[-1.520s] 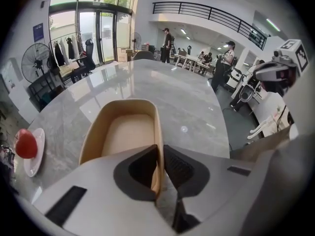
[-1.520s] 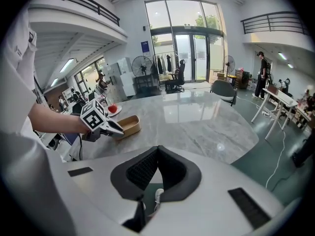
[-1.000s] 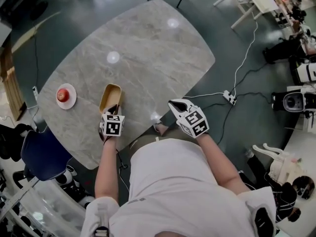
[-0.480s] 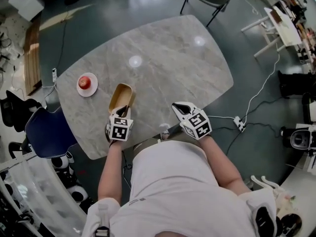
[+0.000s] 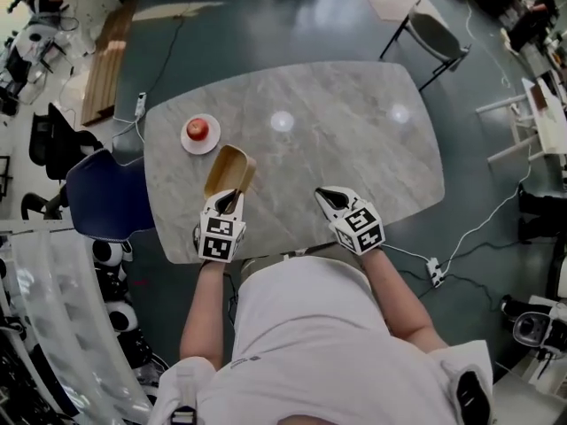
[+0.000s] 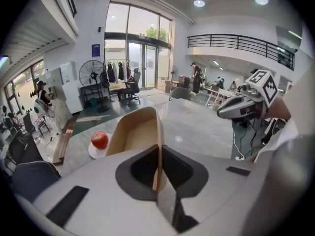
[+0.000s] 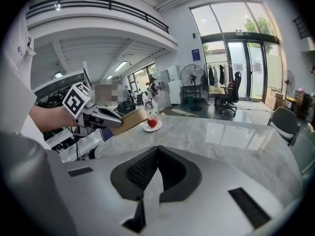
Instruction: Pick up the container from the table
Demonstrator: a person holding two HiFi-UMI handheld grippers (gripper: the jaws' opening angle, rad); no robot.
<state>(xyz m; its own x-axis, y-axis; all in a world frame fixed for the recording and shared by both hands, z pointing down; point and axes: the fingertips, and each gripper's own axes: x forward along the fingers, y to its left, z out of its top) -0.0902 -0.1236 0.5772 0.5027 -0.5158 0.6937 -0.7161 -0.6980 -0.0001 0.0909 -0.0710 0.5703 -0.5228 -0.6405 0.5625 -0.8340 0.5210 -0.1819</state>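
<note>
Two grippers, both mine, hang over the near side of the grey marble-patterned table with rounded corners. My left gripper is clenched on the tan, open-topped, round-cornered container. In the left gripper view its thin near wall stands pinched between my dark ribbed pads, and the rest of the tub reaches out ahead of me. Seen from the right gripper view, the container sits off the marble with its far end tipped upward, over the table's near-left part.

Just beyond its far rim lies a small round white plate with a red apple on it. Plate and container are near each other but apart, and the plate sits close to the table's far left corner.

My right gripper holds nothing. Its jaws are pressed together, pad against pad, just inside the near edge and right of centre.

Between my two grippers runs an open band of marble, and a broad bare stretch carries on toward the far and right edges. Off the left edge a dark blue chair stands just beside the table, on my left gripper's side. A grey chair stands by the far right corner, on the dark floor.
</note>
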